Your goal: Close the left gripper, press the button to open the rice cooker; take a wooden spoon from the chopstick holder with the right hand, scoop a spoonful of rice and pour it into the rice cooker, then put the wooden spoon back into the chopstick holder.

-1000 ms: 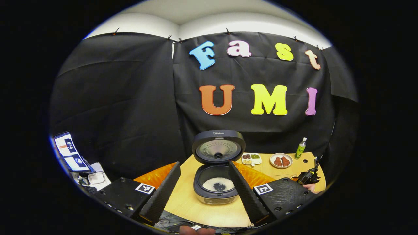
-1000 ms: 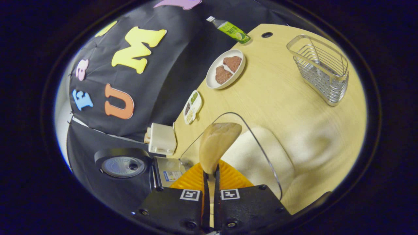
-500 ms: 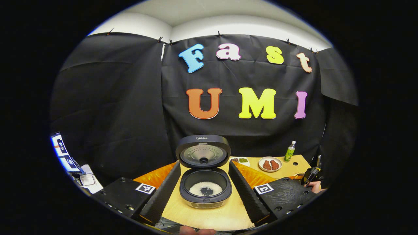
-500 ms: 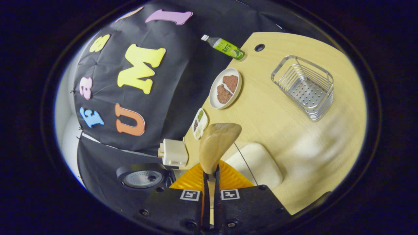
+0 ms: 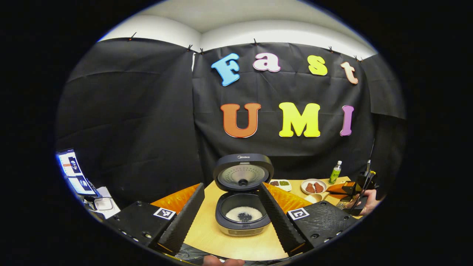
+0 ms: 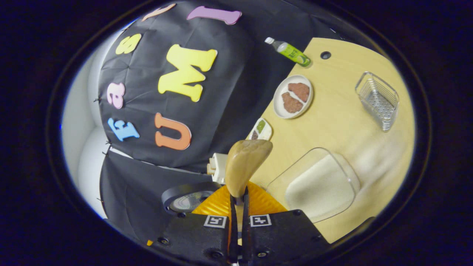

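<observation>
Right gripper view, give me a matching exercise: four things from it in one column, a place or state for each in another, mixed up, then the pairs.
Things:
1 wooden spoon
2 chopstick holder
3 clear rice container
4 green bottle

States:
A standing at the table's back edge
B holding white rice
C clamped in the right hand-held gripper
D wire basket with no utensil inside

Pairs: 1-C, 2-D, 3-B, 4-A

Recording booth (mock kitchen): black cloth wall (image 5: pixel 147 111), wooden table (image 6: pixel 332 122), monitor (image 5: pixel 74 171)
</observation>
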Tool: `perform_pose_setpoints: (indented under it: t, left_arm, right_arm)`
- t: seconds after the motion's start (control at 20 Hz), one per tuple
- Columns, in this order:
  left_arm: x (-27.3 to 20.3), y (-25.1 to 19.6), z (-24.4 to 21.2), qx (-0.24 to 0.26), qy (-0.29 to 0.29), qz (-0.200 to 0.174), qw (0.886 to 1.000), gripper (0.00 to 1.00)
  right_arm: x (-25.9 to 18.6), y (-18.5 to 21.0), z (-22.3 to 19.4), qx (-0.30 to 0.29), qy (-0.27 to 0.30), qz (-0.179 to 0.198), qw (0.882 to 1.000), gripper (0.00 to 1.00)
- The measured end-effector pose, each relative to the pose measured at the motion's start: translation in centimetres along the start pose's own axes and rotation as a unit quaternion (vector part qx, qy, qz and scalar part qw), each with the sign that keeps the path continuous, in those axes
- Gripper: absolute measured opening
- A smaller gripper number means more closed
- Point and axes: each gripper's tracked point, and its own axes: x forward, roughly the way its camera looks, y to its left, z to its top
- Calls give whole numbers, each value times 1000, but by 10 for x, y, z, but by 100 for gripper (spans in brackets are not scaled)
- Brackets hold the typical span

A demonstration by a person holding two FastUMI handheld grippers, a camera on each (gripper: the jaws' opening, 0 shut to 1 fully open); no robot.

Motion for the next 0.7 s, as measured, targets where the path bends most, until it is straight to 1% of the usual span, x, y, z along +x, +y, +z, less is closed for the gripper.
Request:
perform_pose_setpoints:
  t: [0.15, 0.3, 0.5, 0.7]
  left_arm:
    - [-4, 14, -8, -13, 7, 6, 1000, 95]
    - [-6, 28, -12, -19, 11, 10, 1000, 95]
    - [-10, 54, -17, -27, 9, 29, 999, 95]
    - [-13, 80, -23, -41, 14, 48, 998, 95]
  right_arm:
    - [26, 41, -27, -11, 31, 27, 999, 10]
    - [56, 65, -55, -28, 53, 30, 998, 10]
    - [94, 81, -90, -82, 68, 9, 994, 10]
    - [124, 79, -112, -129, 72, -16, 989, 10]
